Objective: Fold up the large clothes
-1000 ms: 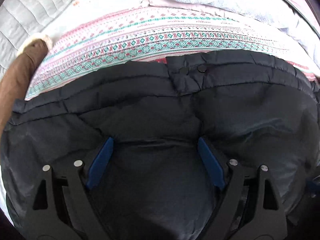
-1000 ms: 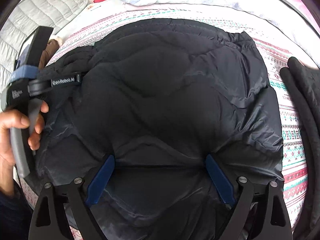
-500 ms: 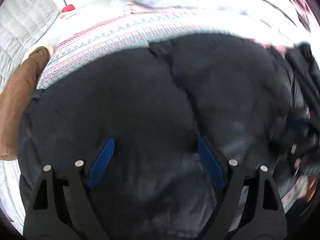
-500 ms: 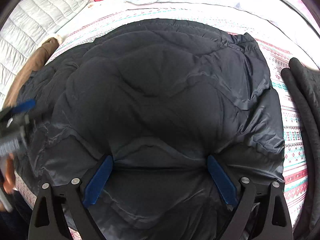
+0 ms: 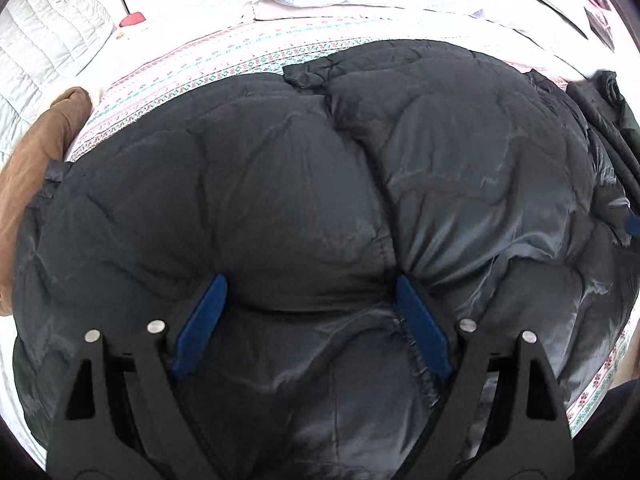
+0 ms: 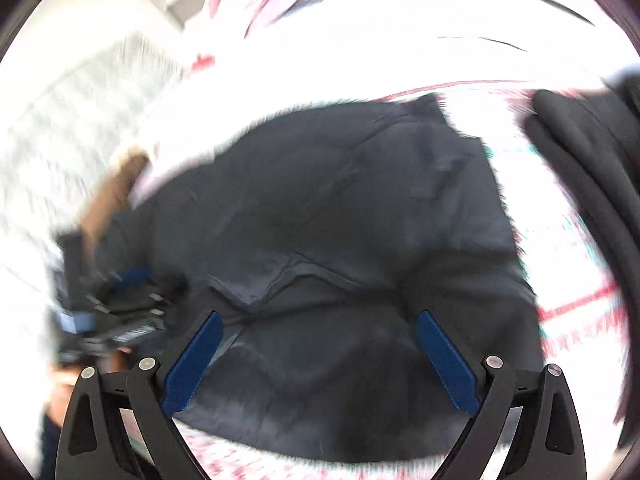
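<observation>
The jacket (image 5: 320,208), a dark quilted puffer, lies spread across the patterned bedspread (image 5: 224,60), bulging in fat padded panels divided by stitched seams. It looks light for its bulk, soft and springy, so any fold will likely puff back unless pressed flat, and the shiny shell will probably slide through a shallow pinch. The better holds are judged to be the seams and the gathered hem or cuff edge near the left gripper (image 5: 312,304), where the fabric is thin enough to close on (a mid-panel grab would mostly catch air and filling). The left gripper's jaws stand apart, pressed down onto the padding without clamping anything. The right gripper (image 6: 316,344) also has its jaws apart over the jacket; its view is blurred, so whether it touches the fabric cannot be told. A brown garment (image 5: 44,148) sits at the jacket's left edge.
</observation>
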Demonstrator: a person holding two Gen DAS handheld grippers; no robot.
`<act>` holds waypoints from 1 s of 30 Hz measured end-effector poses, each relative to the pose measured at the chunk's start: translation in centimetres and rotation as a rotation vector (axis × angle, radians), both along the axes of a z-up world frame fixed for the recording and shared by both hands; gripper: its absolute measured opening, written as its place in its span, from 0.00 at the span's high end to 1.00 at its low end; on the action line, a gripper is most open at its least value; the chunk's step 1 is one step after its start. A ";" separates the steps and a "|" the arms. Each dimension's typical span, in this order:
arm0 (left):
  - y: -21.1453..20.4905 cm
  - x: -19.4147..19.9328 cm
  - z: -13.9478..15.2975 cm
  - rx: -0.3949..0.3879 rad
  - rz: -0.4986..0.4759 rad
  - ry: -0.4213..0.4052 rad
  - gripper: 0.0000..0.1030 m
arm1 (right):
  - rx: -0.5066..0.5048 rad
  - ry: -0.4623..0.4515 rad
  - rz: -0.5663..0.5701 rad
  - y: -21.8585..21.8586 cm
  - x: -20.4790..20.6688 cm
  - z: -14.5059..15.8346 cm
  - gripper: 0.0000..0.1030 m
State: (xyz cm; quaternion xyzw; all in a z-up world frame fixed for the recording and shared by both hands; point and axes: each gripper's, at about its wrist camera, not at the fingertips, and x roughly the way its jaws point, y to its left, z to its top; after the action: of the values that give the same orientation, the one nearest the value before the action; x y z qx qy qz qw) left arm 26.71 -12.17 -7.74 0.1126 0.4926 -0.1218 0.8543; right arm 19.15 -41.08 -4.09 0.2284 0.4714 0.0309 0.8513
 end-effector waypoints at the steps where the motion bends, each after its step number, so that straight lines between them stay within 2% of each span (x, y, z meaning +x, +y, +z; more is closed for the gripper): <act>1: -0.1 0.0 0.0 -0.004 0.001 0.004 0.16 | 0.032 -0.006 -0.052 -1.3 -1.4 0.0 0.04; 7: 0.0 0.1 0.0 -0.012 -0.006 0.003 0.16 | 0.121 -0.005 -0.312 -7.6 -7.4 -1.4 0.04; 10: -0.1 -0.1 -0.2 -0.008 -0.005 -0.003 0.16 | 0.220 0.078 -0.348 -9.2 -8.3 -3.8 0.05; 12: -0.3 -0.3 -0.2 -0.004 -0.006 -0.005 0.16 | 0.319 0.130 -0.376 -9.3 -8.9 -6.0 0.07; 16: -0.4 -0.5 -0.3 -0.003 -0.005 -0.008 0.16 | 0.487 0.100 -0.351 -8.7 -8.8 -7.3 0.07; 20: -0.5 -0.7 -0.4 -0.004 -0.002 -0.008 0.16 | 0.454 0.076 -0.349 -7.2 -7.8 -7.2 0.07; 24: -0.5 -0.7 -0.4 -0.008 -0.002 -0.008 0.16 | 0.458 0.064 -0.349 -6.1 -6.2 -7.5 0.13; 27: -0.5 -0.7 -0.5 -0.006 -0.002 -0.009 0.16 | 0.444 0.052 -0.360 -5.4 -5.5 -7.7 0.22; 29: -0.5 -0.7 -0.5 -0.007 -0.002 -0.010 0.16 | 0.433 0.044 -0.374 -5.3 -5.5 -7.9 0.40; 30: -0.5 -0.6 -0.5 -0.008 -0.003 -0.009 0.16 | 0.444 0.036 -0.379 -5.3 -5.5 -8.0 0.58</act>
State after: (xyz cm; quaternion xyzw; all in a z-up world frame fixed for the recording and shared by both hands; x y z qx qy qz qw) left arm 26.08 -12.68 -8.22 0.1105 0.4882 -0.1245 0.8567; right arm 13.67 -46.33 -12.09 0.4937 0.4168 -0.0303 0.7627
